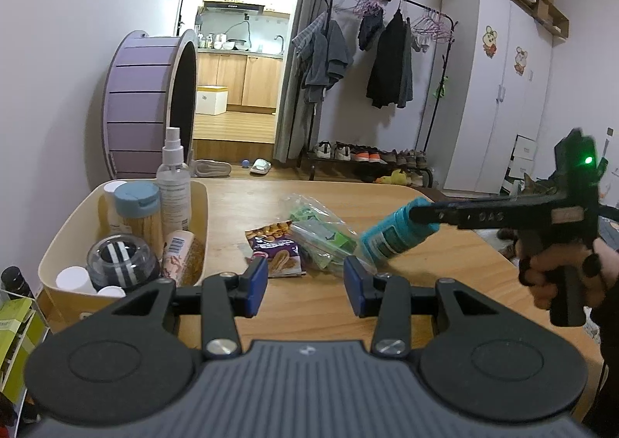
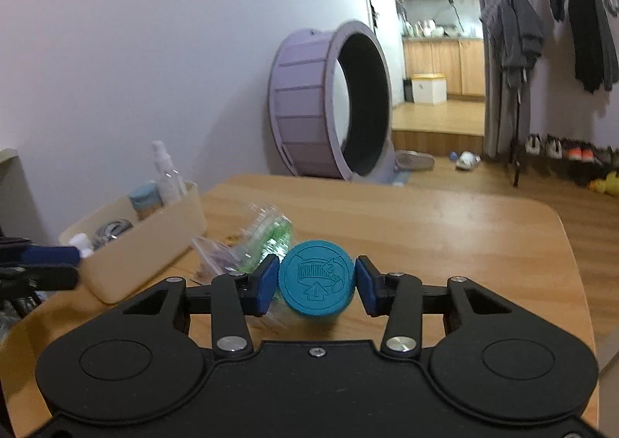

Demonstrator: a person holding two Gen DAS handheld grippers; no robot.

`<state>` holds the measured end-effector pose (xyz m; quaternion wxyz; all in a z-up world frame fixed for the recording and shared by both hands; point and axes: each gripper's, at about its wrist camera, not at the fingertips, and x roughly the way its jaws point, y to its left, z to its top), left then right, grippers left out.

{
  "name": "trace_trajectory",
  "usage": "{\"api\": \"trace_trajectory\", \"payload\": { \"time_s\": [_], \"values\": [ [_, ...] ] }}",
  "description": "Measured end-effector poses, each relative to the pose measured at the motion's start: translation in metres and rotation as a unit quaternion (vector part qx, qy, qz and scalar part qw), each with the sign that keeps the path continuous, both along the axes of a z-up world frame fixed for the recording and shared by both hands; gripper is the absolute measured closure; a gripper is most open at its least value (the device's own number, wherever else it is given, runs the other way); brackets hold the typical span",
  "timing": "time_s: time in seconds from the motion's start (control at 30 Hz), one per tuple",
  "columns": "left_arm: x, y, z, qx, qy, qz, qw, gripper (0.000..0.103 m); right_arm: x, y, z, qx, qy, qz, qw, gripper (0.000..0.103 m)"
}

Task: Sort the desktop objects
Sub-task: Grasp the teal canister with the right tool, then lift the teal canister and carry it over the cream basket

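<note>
Where snack packets [image 1: 276, 244] crowd teal bottle [image 2: 316, 279], bin [image 1: 201, 213] beside

Teal bottle [image 2: 316, 279]: teal cap with embossed arrow pattern. Bin [image 1: 201, 206]: cream. Table [image 2: 425, 221]: light wood grain. Snack packet [image 1: 276, 248]: purple, orange print. Gripper pads [image 1: 256, 283]: blue. Round jar [image 1: 122, 258]: black, white stripes.

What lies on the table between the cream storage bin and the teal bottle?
In the left wrist view, two things lie between the cream plastic storage bin and the teal plastic bottle: a purple snack packet and a clear bag with green contents.
</note>
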<state>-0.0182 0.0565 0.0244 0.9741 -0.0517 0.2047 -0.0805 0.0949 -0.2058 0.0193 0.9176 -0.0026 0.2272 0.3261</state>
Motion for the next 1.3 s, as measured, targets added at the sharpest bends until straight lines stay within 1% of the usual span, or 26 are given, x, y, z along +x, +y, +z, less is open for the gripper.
{"api": "trace_trajectory", "payload": {
  "time_s": [0.13,0.23,0.33,0.4,0.43,0.53,0.7,0.83,0.93,0.97,1.0,1.07,1.17,1.27,1.3],
  "values": [
    [0.0,-0.003,0.0,0.0,-0.004,-0.005,1.0,0.061,-0.005,0.004,0.001,0.005,-0.004,0.015,1.0,0.06],
    [0.002,-0.005,0.0,0.001,-0.002,-0.01,0.9999,0.061,-0.007,0.013,-0.001,-0.005,-0.011,0.024,1.0,0.06],
    [0.003,-0.008,-0.002,0.002,0.005,-0.025,0.9997,0.061,-0.008,0.018,-0.004,-0.017,-0.008,0.033,0.999,0.056],
    [0.001,-0.011,-0.002,0.0,0.007,-0.044,0.999,0.061,-0.01,0.016,-0.005,-0.023,-0.009,0.034,0.999,0.049],
    [0.0,-0.013,-0.002,0.001,0.006,-0.052,0.9986,0.061,-0.011,0.015,-0.006,-0.025,-0.01,0.032,0.999,0.048],
    [-0.002,-0.017,-0.003,0.006,0.003,-0.067,0.9977,0.061,-0.014,0.009,-0.004,-0.022,-0.014,0.027,0.999,0.047],
    [0.001,-0.021,-0.005,0.004,0.008,-0.08,0.9968,0.061,-0.014,0.007,-0.005,-0.02,-0.013,0.029,0.999,0.047],
    [0.003,-0.023,-0.008,0.008,0.011,-0.083,0.9964,0.061,-0.012,0.008,-0.007,-0.017,-0.012,0.032,0.999,0.047],
    [0.003,-0.024,-0.009,0.009,0.017,-0.08,0.9966,0.061,-0.012,0.009,-0.007,-0.014,-0.014,0.034,0.999,0.044],
    [0.003,-0.024,-0.009,0.008,0.019,-0.078,0.9968,0.056,-0.012,0.01,-0.007,-0.014,-0.015,0.034,0.999,0.043],
    [0.003,-0.023,-0.01,0.007,0.02,-0.075,0.997,0.046,-0.012,0.01,-0.007,-0.014,-0.014,0.034,0.999,0.043],
    [0.001,-0.022,-0.009,0.006,0.017,-0.073,0.9972,0.038,-0.012,0.011,-0.007,-0.015,-0.014,0.036,0.999,0.041],
    [-0.003,-0.022,-0.008,0.005,0.01,-0.074,0.9972,0.033,-0.012,0.012,-0.008,-0.016,-0.013,0.036,0.999,0.039],
    [-0.003,-0.022,-0.007,0.005,0.011,-0.074,0.9972,0.032,-0.011,0.011,-0.009,-0.015,-0.01,0.038,0.999,0.039],
    [-0.004,-0.022,-0.007,0.006,0.011,-0.074,0.9971,0.032,-0.01,0.011,-0.009,-0.016,-0.008,0.039,0.999,0.041]
  ]
}}
